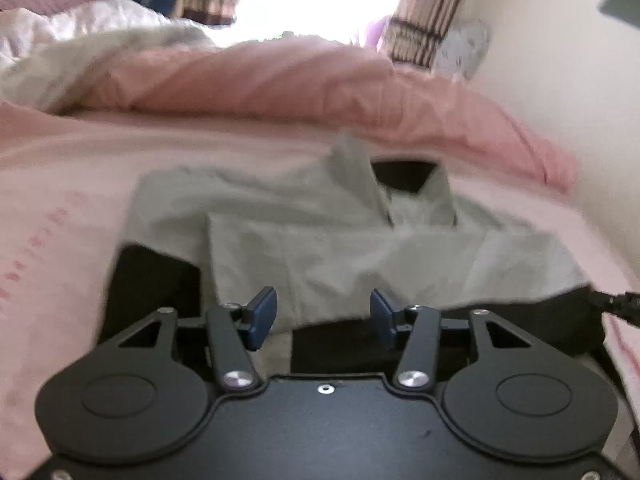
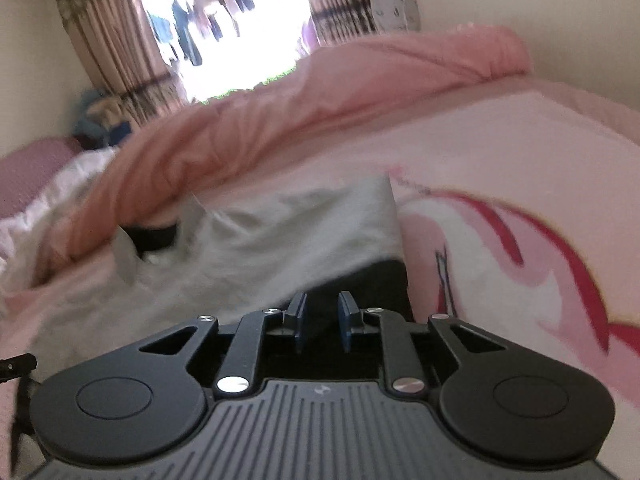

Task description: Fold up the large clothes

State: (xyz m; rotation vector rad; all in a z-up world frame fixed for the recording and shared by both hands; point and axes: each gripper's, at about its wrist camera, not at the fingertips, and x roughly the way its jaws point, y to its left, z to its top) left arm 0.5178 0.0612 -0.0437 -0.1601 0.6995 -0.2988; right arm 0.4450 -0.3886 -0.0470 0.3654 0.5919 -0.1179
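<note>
The pale grey collared cotton shirt [image 1: 320, 236] is lying folded on the pink bed sheet [image 1: 60, 216], collar far, ready for another fold; the left gripper [image 1: 323, 318] is hovering agape and empty, the right gripper [image 2: 323, 322] narrowly parted, gripping nothing

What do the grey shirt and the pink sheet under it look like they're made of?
Grey shirt: looks like thin woven cotton or a cotton blend, matte, going by its fine creases and stiff upright collar. Pink sheet: seems a soft, slightly fuzzy printed fabric, matte, with a red pattern; blur leaves the weave unclear.
</note>
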